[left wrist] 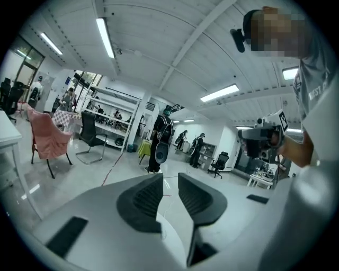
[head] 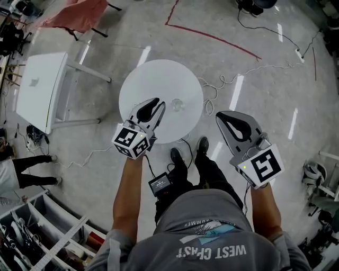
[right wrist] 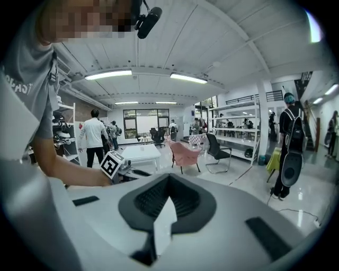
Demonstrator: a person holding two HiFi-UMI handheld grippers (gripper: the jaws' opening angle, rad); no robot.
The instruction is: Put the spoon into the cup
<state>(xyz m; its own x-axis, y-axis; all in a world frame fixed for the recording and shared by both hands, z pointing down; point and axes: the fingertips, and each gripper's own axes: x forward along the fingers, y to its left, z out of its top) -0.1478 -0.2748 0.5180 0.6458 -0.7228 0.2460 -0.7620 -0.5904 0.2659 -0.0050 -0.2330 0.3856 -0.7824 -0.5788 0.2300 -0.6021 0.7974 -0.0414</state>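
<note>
A small clear glass cup [head: 177,105] stands on the round white table [head: 159,79], near its front edge. No spoon shows in any view. My left gripper [head: 155,102] hovers over the table's front, just left of the cup, with its jaws slightly apart and nothing between them. In the left gripper view the left gripper [left wrist: 170,179] points level across the room, and a narrow gap shows between its pads. My right gripper [head: 224,115] hangs off the table's right side over the floor. In the right gripper view the right gripper [right wrist: 168,178] has its tips together and holds nothing.
A white rectangular table [head: 41,90] stands to the left, and a pink-draped chair [head: 74,13] is behind it. Cables [head: 222,84] trail over the floor by the round table. A tool shelf [head: 42,238] is at the lower left. Another person's legs [head: 32,172] are nearby.
</note>
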